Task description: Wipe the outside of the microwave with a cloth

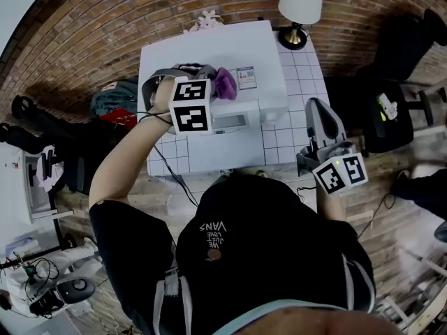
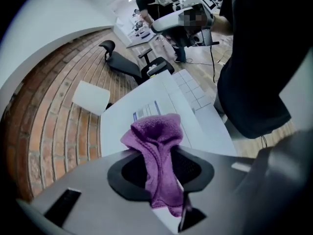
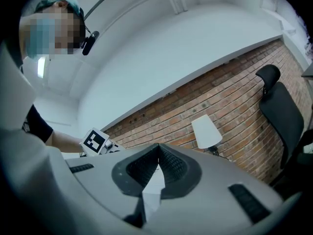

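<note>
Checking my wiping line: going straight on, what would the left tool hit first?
Probably the microwave, on its white top near the label, with the purple cloth clamped in the left tool touching first; depth is unclear.

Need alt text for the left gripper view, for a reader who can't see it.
The left gripper has its jaws shut on a bunched purple cloth, held over the top of the white microwave. Behind are a brick wall, a white lamp shade and a black office chair. The person's dark shirt fills the right side.
</note>
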### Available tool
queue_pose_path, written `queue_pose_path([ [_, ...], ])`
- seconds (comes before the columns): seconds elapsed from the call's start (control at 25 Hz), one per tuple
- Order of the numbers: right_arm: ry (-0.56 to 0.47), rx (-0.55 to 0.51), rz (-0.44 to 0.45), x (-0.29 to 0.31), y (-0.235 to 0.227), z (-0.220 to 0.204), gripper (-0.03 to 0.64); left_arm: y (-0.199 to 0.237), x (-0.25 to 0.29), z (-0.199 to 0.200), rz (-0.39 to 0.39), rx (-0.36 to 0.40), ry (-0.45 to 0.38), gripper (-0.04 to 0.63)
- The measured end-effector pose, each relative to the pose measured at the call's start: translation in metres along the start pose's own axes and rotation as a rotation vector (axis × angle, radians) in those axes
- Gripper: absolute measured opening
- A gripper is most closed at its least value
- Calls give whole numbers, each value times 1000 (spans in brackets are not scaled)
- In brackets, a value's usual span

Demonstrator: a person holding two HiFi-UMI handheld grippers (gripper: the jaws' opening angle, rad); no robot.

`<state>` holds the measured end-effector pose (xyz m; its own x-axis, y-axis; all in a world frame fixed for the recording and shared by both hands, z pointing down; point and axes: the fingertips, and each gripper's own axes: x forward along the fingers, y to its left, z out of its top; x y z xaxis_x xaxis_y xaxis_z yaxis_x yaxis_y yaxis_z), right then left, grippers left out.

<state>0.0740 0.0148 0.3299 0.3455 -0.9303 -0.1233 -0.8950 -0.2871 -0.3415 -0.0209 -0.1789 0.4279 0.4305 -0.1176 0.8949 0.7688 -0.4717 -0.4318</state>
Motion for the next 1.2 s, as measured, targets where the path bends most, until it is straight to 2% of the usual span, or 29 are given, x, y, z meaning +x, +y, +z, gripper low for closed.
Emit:
queue_pose_path([
  [0.12,-8,2,-29,-19,-15,5,-1,11,11,49,-5,76,-32,129],
  [0.32,-21,2,-80,-48,-39,12,0,26,26,115,-9,134,-86,129],
  [0.48,-24,5,-94,-62,-52,15,0,31,31,143,-6,142,-113,129],
  [0.6,-19,9,-90,-65,-57,15,0,33,34,154,-8,117,-137,129],
  [0.76,-6,13,-66,-60,-55,14,0,37,30,155,-9,18,-203,129],
  [0.92,-4,19,-28,-50,-41,11,0,43,8,149,12,-170,-382,129],
  [1.04,11,25,12,-37,-25,3,0,48,-15,132,74,-288,-509,129],
  [1.2,35,21,76,-11,9,-13,0,46,-50,90,168,-404,-618,129],
])
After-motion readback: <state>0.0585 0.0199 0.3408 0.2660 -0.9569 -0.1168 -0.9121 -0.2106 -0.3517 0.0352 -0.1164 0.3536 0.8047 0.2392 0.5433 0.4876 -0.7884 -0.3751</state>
